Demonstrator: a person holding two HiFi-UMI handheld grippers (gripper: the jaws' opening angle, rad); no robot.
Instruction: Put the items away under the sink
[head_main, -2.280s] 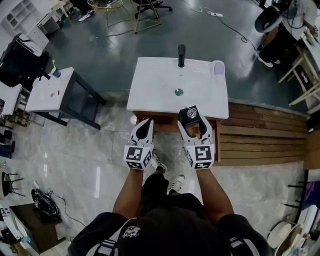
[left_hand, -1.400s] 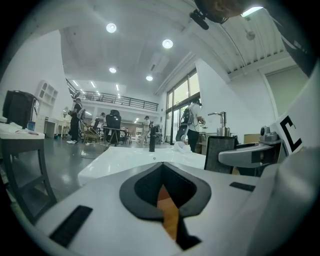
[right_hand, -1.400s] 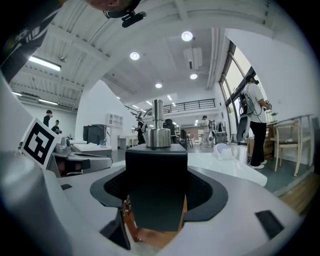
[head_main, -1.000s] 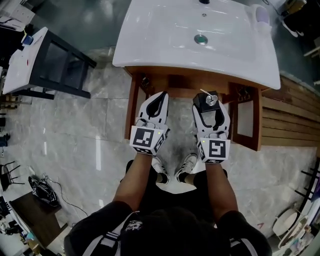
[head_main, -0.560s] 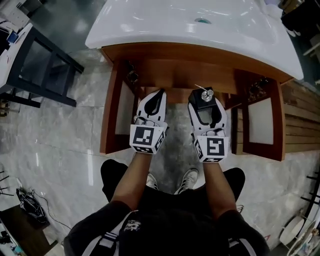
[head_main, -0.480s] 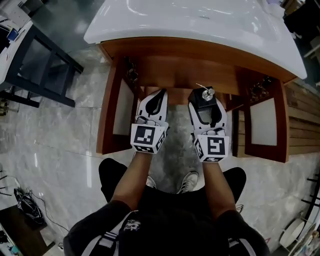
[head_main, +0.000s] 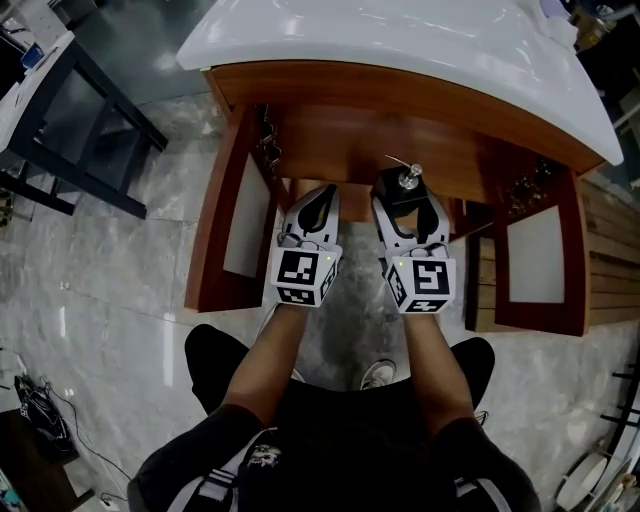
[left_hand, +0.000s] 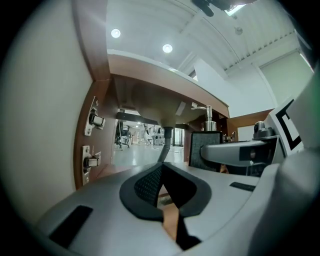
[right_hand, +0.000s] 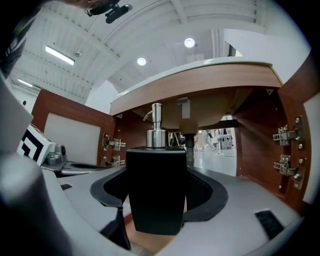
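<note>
While the right gripper (head_main: 407, 206) is clamping it by both flat sides, the black square-bodied soap dispenser with a silver pump top (right_hand: 156, 190) is standing upright between the dark ribbed pads, its pump rising above the jaws. In the head view the dispenser (head_main: 398, 193) is sitting at the open front of the reddish-brown wooden vanity cabinet (head_main: 360, 120), just below the cabinet's front rail and clear of the floor. Just beside it, the left gripper (head_main: 322, 193) is pointing the same way with its jaws closed tip to tip and nothing between them; its own view is showing the two pads meeting at a point (left_hand: 161, 168). Behind both grippers a grey drain pipe (right_hand: 189, 142) is running down from the underside of the basin. The two cabinet doors are hanging wide open, the left door (head_main: 226, 215) and the right door (head_main: 530, 268) each showing a pale inner panel, with metal hinges (right_hand: 283, 135) on the side wall. Above, the white glossy basin top (head_main: 400, 40) is overhanging the cabinet. A black-framed side table (head_main: 60, 130) is standing well apart on the grey marbled floor (head_main: 100, 290).
</note>
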